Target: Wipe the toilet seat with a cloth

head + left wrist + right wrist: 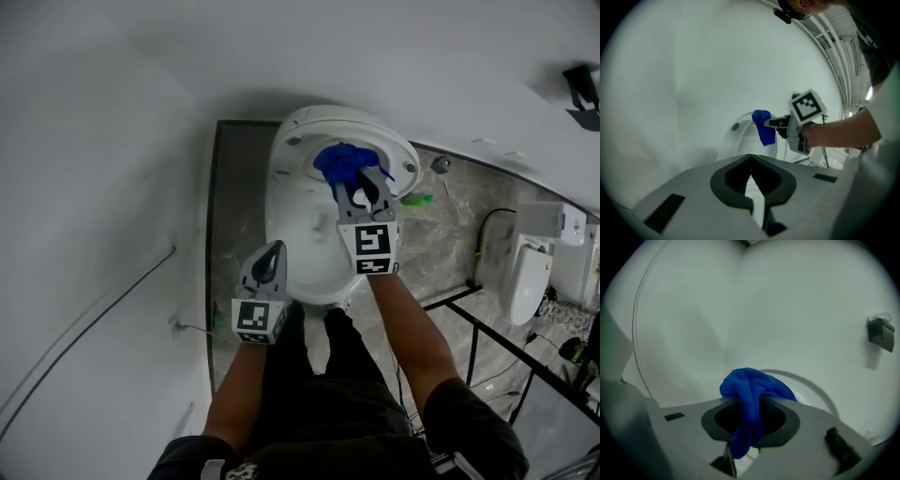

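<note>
White walls (pixel 112 187) close in on two sides of this small bathroom, and the floor (pixel 441 234) is grey marbled tile. A white toilet (pixel 305 234) stands against the wall, and its seat (pixel 281 183) is a pale glossy oval seen from above. A small green thing (pixel 417 199) lies on the tiles just to the right of the toilet. Farther right there is a second white fixture (pixel 525 281) behind a black metal frame (pixel 487 337). A dark box (pixel 881 333) is mounted high on the wall.

The cloth (pixel 342 164) is bright blue, soft and bunched into a lump, with one end hanging down in a loose tail. The right gripper (pixel 364 186) is clamped on it, with the fabric pinched between the jaws and bulging out beyond their tips. The cloth sits over the back part of the toilet. Whether it touches the seat cannot be told from these views.

The left gripper (pixel 274 249) is closed, its jaws meeting at the tips with nothing between them. It sits lower in the head view, at the front left edge of the toilet, well apart from the cloth.
</note>
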